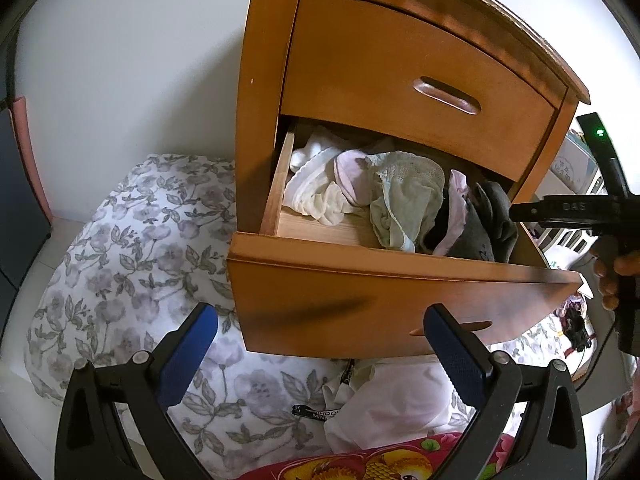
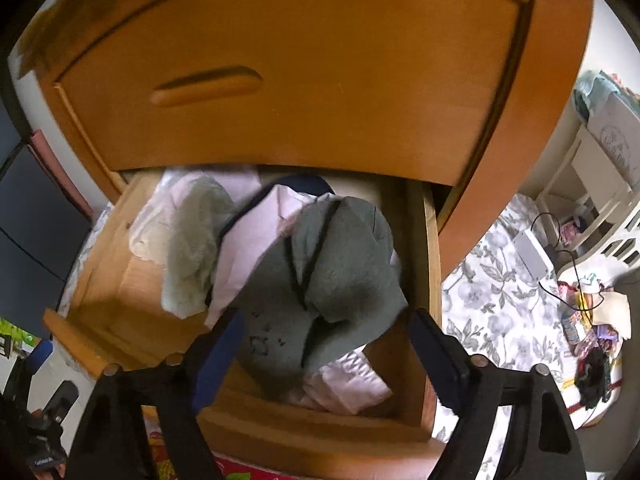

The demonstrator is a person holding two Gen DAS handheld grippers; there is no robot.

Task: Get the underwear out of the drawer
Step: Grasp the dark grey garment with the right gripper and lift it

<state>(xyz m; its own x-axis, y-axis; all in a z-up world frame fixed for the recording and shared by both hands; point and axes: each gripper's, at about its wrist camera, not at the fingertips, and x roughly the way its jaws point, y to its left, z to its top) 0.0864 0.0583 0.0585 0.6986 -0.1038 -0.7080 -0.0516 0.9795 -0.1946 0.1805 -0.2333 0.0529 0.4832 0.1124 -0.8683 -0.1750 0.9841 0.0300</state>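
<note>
Our right gripper (image 2: 320, 344) stands wide open, empty, over the soft grey cotton underwear (image 2: 332, 276) in the pulled-out wooden drawer (image 2: 432, 248); light, limp — we pinch its raised fold.

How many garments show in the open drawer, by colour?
As far as the pile can be told apart:
White: 1
Lilac: 1
Pale green: 1
Pink: 1
Grey: 1
Total: 5 in the drawer; a dark navy edge at the back may be a sixth.
</note>
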